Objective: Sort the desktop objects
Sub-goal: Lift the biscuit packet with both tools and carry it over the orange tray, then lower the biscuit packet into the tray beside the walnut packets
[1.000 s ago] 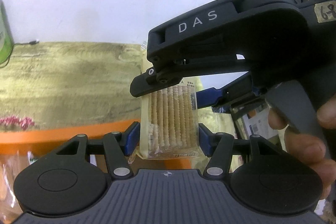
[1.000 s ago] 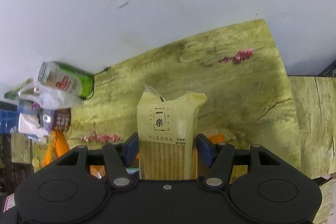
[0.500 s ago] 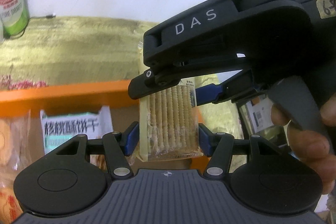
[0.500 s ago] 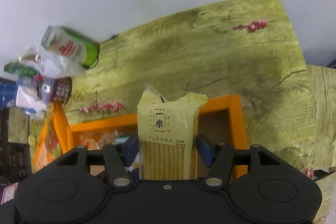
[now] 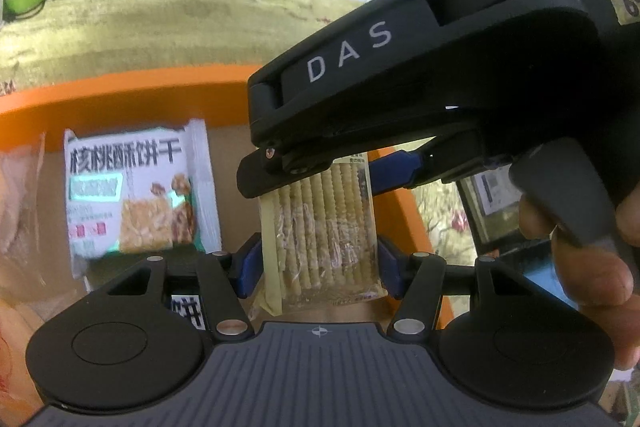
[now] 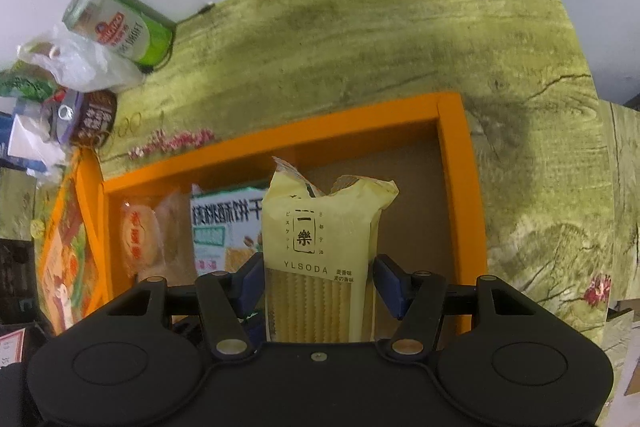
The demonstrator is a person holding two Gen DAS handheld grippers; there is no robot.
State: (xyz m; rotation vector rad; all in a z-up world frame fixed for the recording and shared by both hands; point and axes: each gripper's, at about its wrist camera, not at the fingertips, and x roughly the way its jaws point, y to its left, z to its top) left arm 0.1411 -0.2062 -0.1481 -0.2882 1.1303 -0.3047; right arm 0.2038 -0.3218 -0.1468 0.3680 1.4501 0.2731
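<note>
Yellow cracker pack (image 6: 320,259), printed YLSODA, is standing upright between the blue pads of the right gripper (image 6: 318,287), which is clamping it on both sides; the torn top is flaring open above the fingers. In the left wrist view the same pack (image 5: 320,227) is showing its clear window with ridged crackers, and it is sitting between the blue pads of the left gripper (image 5: 316,267) as well, both pads pressing against its sides. The right gripper's black body marked DAS (image 5: 420,87) is crossing in above and to the right of the left tool's fingers, with a person's hand (image 5: 592,259) squeezing its trigger at far right.

The pack is hanging over the orange tray (image 6: 456,187), above its bare brown floor near the tray's right wall. Just left of the held pack, inside the tray, a white and teal walnut biscuit packet (image 5: 136,187) is lying flat. Further left in the tray a round pastry in clear wrap (image 6: 138,239) is lying beside it.

Beyond the tray's far rim, the yellow-green wood-grain tabletop (image 6: 360,47) is running to a white wall. Ahead and far left of the right tool, a green beer can (image 6: 120,27) is standing by the wall, with a crumpled clear plastic bag (image 6: 80,63) and a dark brown can (image 6: 92,119) close beside it.
</note>
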